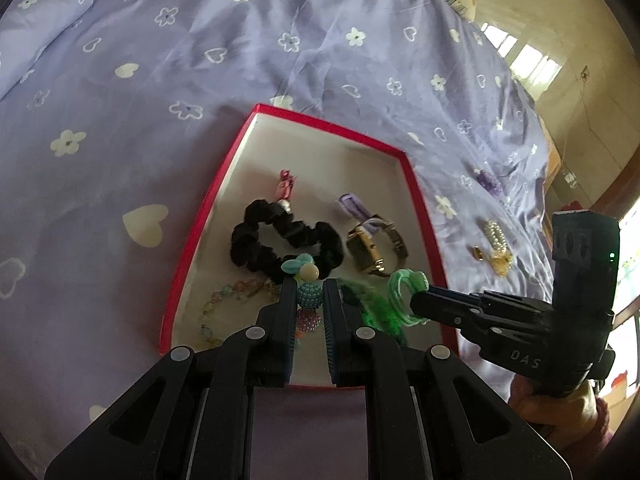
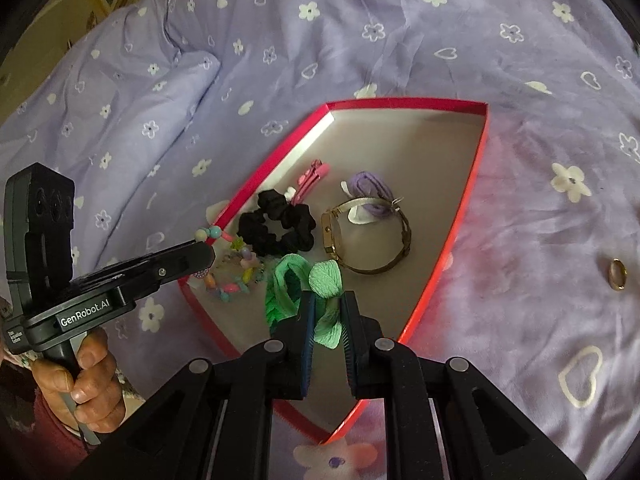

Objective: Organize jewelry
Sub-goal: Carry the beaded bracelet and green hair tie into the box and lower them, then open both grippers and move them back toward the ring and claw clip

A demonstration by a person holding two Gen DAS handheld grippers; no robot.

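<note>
A red-rimmed tray [image 1: 416, 184] [image 2: 476, 184] lies on the bed. It holds a black scrunchie [image 1: 256, 244] [image 2: 280, 222], a gold watch [image 1: 372, 246] [image 2: 368, 240], a purple tie [image 1: 354, 204] [image 2: 372, 190], a pink clip [image 1: 287, 186] [image 2: 312, 176], a braided green band [image 2: 280, 292] and a pastel bead bracelet [image 1: 224, 300] [image 2: 234, 284]. My left gripper [image 1: 309, 286] is shut on a beaded hair tie [image 1: 309, 294] over the tray's near end. My right gripper [image 2: 326, 300] is shut on a green hair tie [image 2: 328, 280] over the tray; it shows in the left view [image 1: 404, 292].
The purple flowered bedsheet [image 1: 200, 60] surrounds the tray. On it right of the tray lie a gold ring [image 2: 617, 274] [image 1: 477, 253], a pearl piece [image 1: 495, 236], a gold charm [image 1: 502, 264] and a purple cluster [image 1: 489, 181]. A pillow [image 2: 120, 92] lies at the left.
</note>
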